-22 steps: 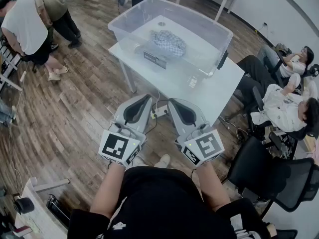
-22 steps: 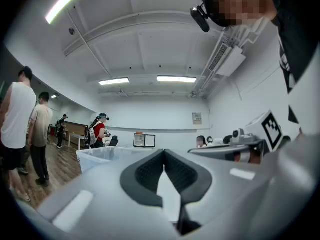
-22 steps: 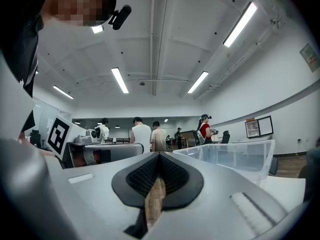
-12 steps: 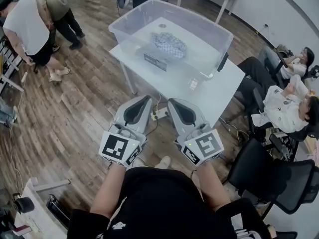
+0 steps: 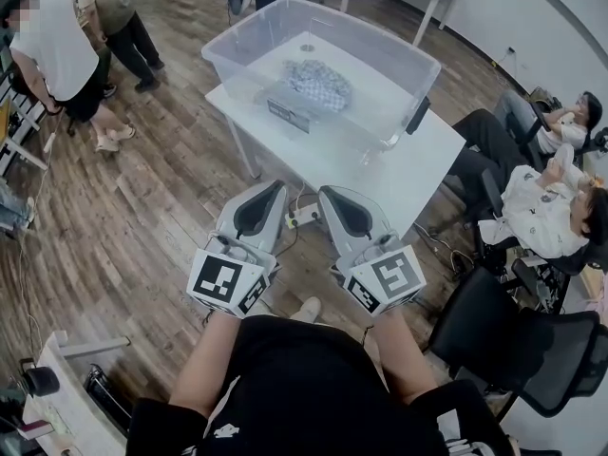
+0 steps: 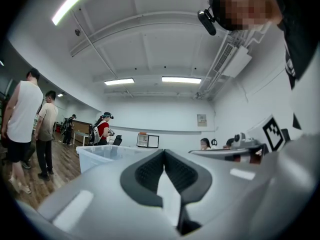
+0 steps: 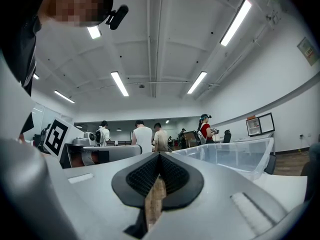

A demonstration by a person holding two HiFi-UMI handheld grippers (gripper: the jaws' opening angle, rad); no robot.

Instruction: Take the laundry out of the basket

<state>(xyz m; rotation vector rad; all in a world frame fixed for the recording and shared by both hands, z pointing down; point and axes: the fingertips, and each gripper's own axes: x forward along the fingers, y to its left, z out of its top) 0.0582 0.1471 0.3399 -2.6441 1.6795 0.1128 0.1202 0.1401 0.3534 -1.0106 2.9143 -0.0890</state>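
Note:
A clear plastic basket point(image 5: 418, 65) stands on a white table point(image 5: 418, 174) ahead of me. Inside it lies a crumpled blue-and-white checked cloth point(image 5: 318, 82). My left gripper point(image 5: 273, 186) and right gripper point(image 5: 329, 192) are held side by side near my body, above the floor, short of the table's near edge. Both point toward the table, jaws closed tip to tip with nothing between them. The basket shows low in the left gripper view point(image 6: 102, 154) and at the right of the right gripper view point(image 7: 235, 154).
Two people point(image 5: 66, 55) stand at the left on the wooden floor. Seated people point(image 5: 541, 198) and black office chairs point(image 5: 513, 340) crowd the right side. A power strip point(image 5: 306, 214) lies on the floor under the table edge.
The view has shifted slightly, so the table and basket sit a little to the left. Both grippers stay where they were, closed.

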